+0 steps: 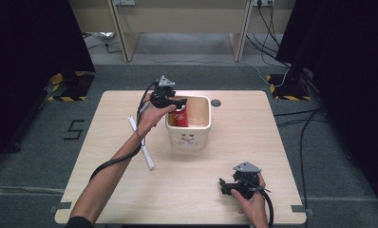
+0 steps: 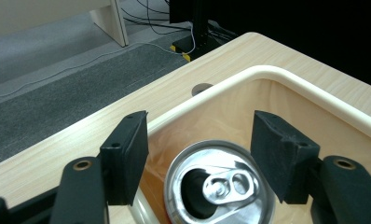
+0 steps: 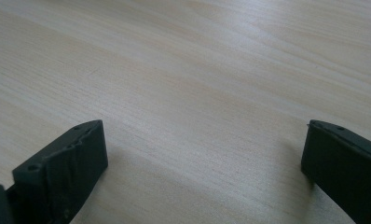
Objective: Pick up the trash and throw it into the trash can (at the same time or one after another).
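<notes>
A red drink can (image 1: pixel 180 117) stands upright in the left part of a cream bin (image 1: pixel 189 140) at the table's middle. My left gripper (image 1: pixel 181 102) hovers over the bin's left rim, level and pointing right. In the left gripper view the can's silver opened top (image 2: pixel 221 186) lies just below and between the jaws of the left gripper (image 2: pixel 200 135), and a gap shows at the left pad (image 2: pixel 127 154); the gripper is open. The bin's rim (image 2: pixel 267 72) curves behind. My right gripper (image 1: pixel 222 185) rests near the front right of the table. The right gripper (image 3: pixel 204 154) is open over bare wood.
A white stick (image 1: pixel 142 142) lies on the table left of the bin, under the left forearm. A round cable hole (image 1: pixel 216 102) sits right of the bin's far corner. Bare wood (image 1: pixel 244 137) lies right of the bin. Cables trail on the floor beyond.
</notes>
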Available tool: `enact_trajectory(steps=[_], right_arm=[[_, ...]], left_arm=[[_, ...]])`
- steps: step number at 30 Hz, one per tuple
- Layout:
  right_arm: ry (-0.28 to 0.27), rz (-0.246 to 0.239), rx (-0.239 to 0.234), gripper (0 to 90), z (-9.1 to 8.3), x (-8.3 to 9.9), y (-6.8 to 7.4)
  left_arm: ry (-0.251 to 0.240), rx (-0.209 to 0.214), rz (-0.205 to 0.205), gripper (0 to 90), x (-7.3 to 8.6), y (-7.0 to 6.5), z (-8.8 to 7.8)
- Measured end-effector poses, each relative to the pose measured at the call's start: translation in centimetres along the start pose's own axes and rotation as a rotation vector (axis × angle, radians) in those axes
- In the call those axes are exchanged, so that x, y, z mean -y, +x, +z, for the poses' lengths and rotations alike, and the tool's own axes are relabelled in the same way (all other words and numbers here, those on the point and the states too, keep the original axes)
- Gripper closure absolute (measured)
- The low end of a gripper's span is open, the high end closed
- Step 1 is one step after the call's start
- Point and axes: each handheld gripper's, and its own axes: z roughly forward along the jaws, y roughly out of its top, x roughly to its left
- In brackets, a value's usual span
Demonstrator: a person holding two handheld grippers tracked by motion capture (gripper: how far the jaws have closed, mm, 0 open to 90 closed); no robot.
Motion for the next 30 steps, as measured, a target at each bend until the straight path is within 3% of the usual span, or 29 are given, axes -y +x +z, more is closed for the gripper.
enact_trajectory(steps=[6,9,21,30], right_arm=[[0.001,0.002,-0.002,0.5,0.0,0.0,0.0],[0.001,-0.001,-0.001,0.5,0.0,0.0,0.0],[-0.001,-0.002,-0.002,0.5,0.0,0.0,0.0],[-0.001,-0.002,-0.003,0.5,0.0,0.0,0.1]], left_arm=[[-0.012,0.003,-0.003,34.6,-0.1,0.1,-0.6],[0.004,0.031,-0.021,32.0,-0.1,0.1,-1.1],[-0.006,0.075,-0.071,26.1,-0.3,0.5,-4.1],[-0.015,0.071,-0.07,25.2,0.3,0.9,-6.0]])
